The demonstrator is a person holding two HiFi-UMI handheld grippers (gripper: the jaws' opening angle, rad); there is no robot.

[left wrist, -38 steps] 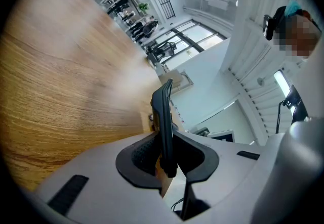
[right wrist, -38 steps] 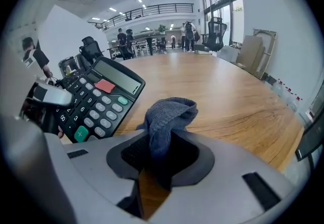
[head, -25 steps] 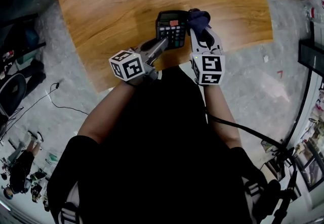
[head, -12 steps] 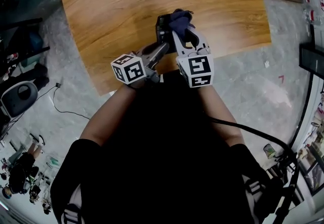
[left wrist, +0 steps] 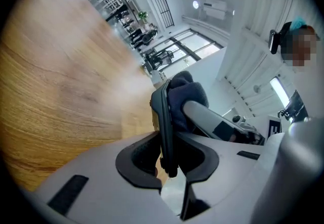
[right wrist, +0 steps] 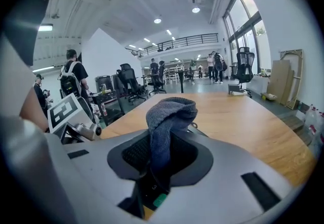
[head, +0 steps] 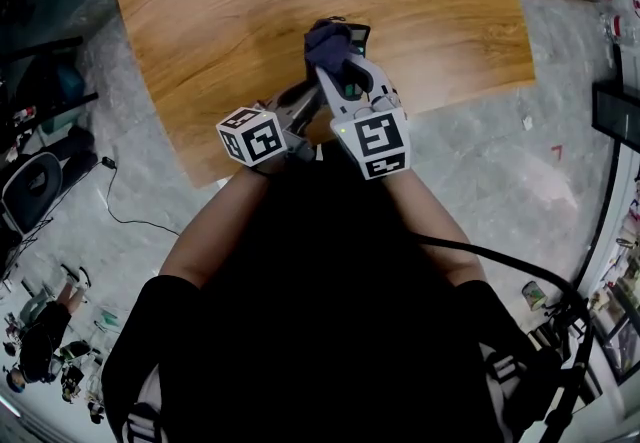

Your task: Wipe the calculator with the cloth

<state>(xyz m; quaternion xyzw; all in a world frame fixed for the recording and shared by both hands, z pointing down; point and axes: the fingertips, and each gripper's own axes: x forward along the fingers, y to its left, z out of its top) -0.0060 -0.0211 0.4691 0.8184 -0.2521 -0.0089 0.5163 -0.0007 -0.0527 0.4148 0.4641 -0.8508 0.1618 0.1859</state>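
Left gripper is clamped on the calculator, a thin black plastic slab seen edge-on. Its near edge is pinched between the dark, matte pads, with the jaws standing only a slab's thickness apart. Gripper shells are smooth, light grey moulded plastic with rounded cut-outs around the pads. Right gripper is pinching the cloth, a dark blue-grey, nubby knit bunched into a soft fold that humps up above the jaw tips. These jaws are partly closed and squeeze the wad between ribbed black pads. The left gripper view shows the cloth lump lying against the calculator's flat face, with one grey finger of the right gripper just behind it. The right gripper view shows a strip of keypad through the gap under the cloth, including a small green key. In the head view the calculator sits over the near part of the table, between the two grippers. The cloth covers its upper left and leaves the far right corner bare. The table is warm-toned wood with long, streaky grain and a semi-gloss finish. Can't tell if the calculator's far end rests on it.
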